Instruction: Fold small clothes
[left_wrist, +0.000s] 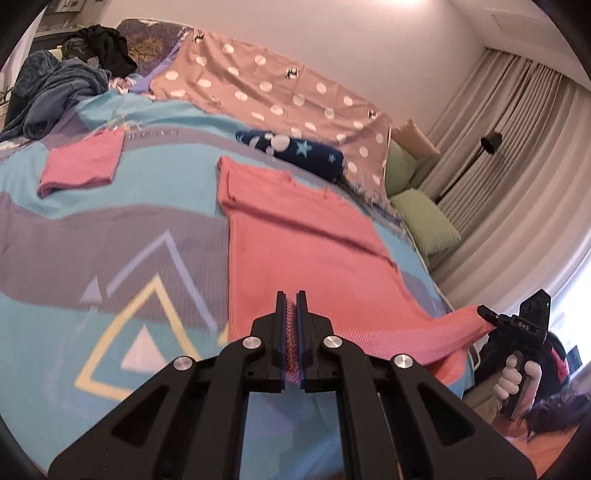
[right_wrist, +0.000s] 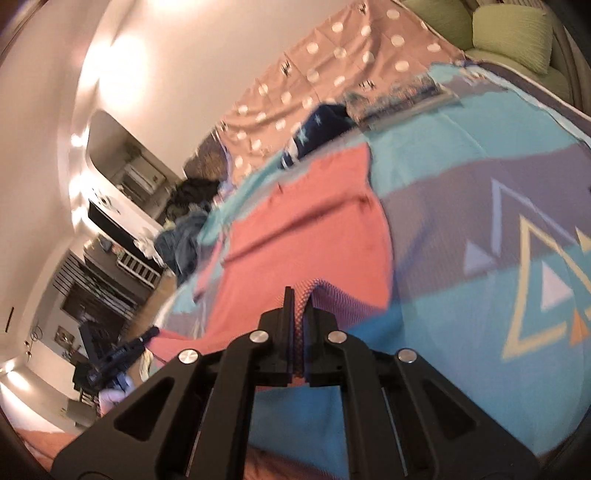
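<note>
Your left claw (left_wrist: 291, 306) is clamped on the near hem of the pink T-shirt (left_wrist: 295, 236); pink knit shows pinched between the two pads. Your right claw (right_wrist: 299, 299) is likewise closed on the shirt's hem at the other corner, fabric bunched between its fingers.

In the left wrist view your right claw (left_wrist: 485, 314) shows at the far right, a hand (left_wrist: 517, 376) wrapped around its handle, pulling that hem corner off the bed's edge so the cloth lifts there. In the right wrist view your left claw (right_wrist: 147, 334) appears low on the left, blurred.

The T-shirt lies mostly flat on the bed cover (left_wrist: 110, 229), collar pointing away from you, one sleeve spread to the left. The cover is turquoise and grey with triangle prints.

A folded pink garment (left_wrist: 83, 158) lies well apart to the left on the same cover. A dark blue starred roll (left_wrist: 291, 149) lies just beyond the shirt's collar. Behind it lies a polka-dot blanket (left_wrist: 273, 88). A dark clothes pile (left_wrist: 74, 70) is heaped at the far left corner. Green cushions (left_wrist: 424, 218) lie by the curtains.
</note>
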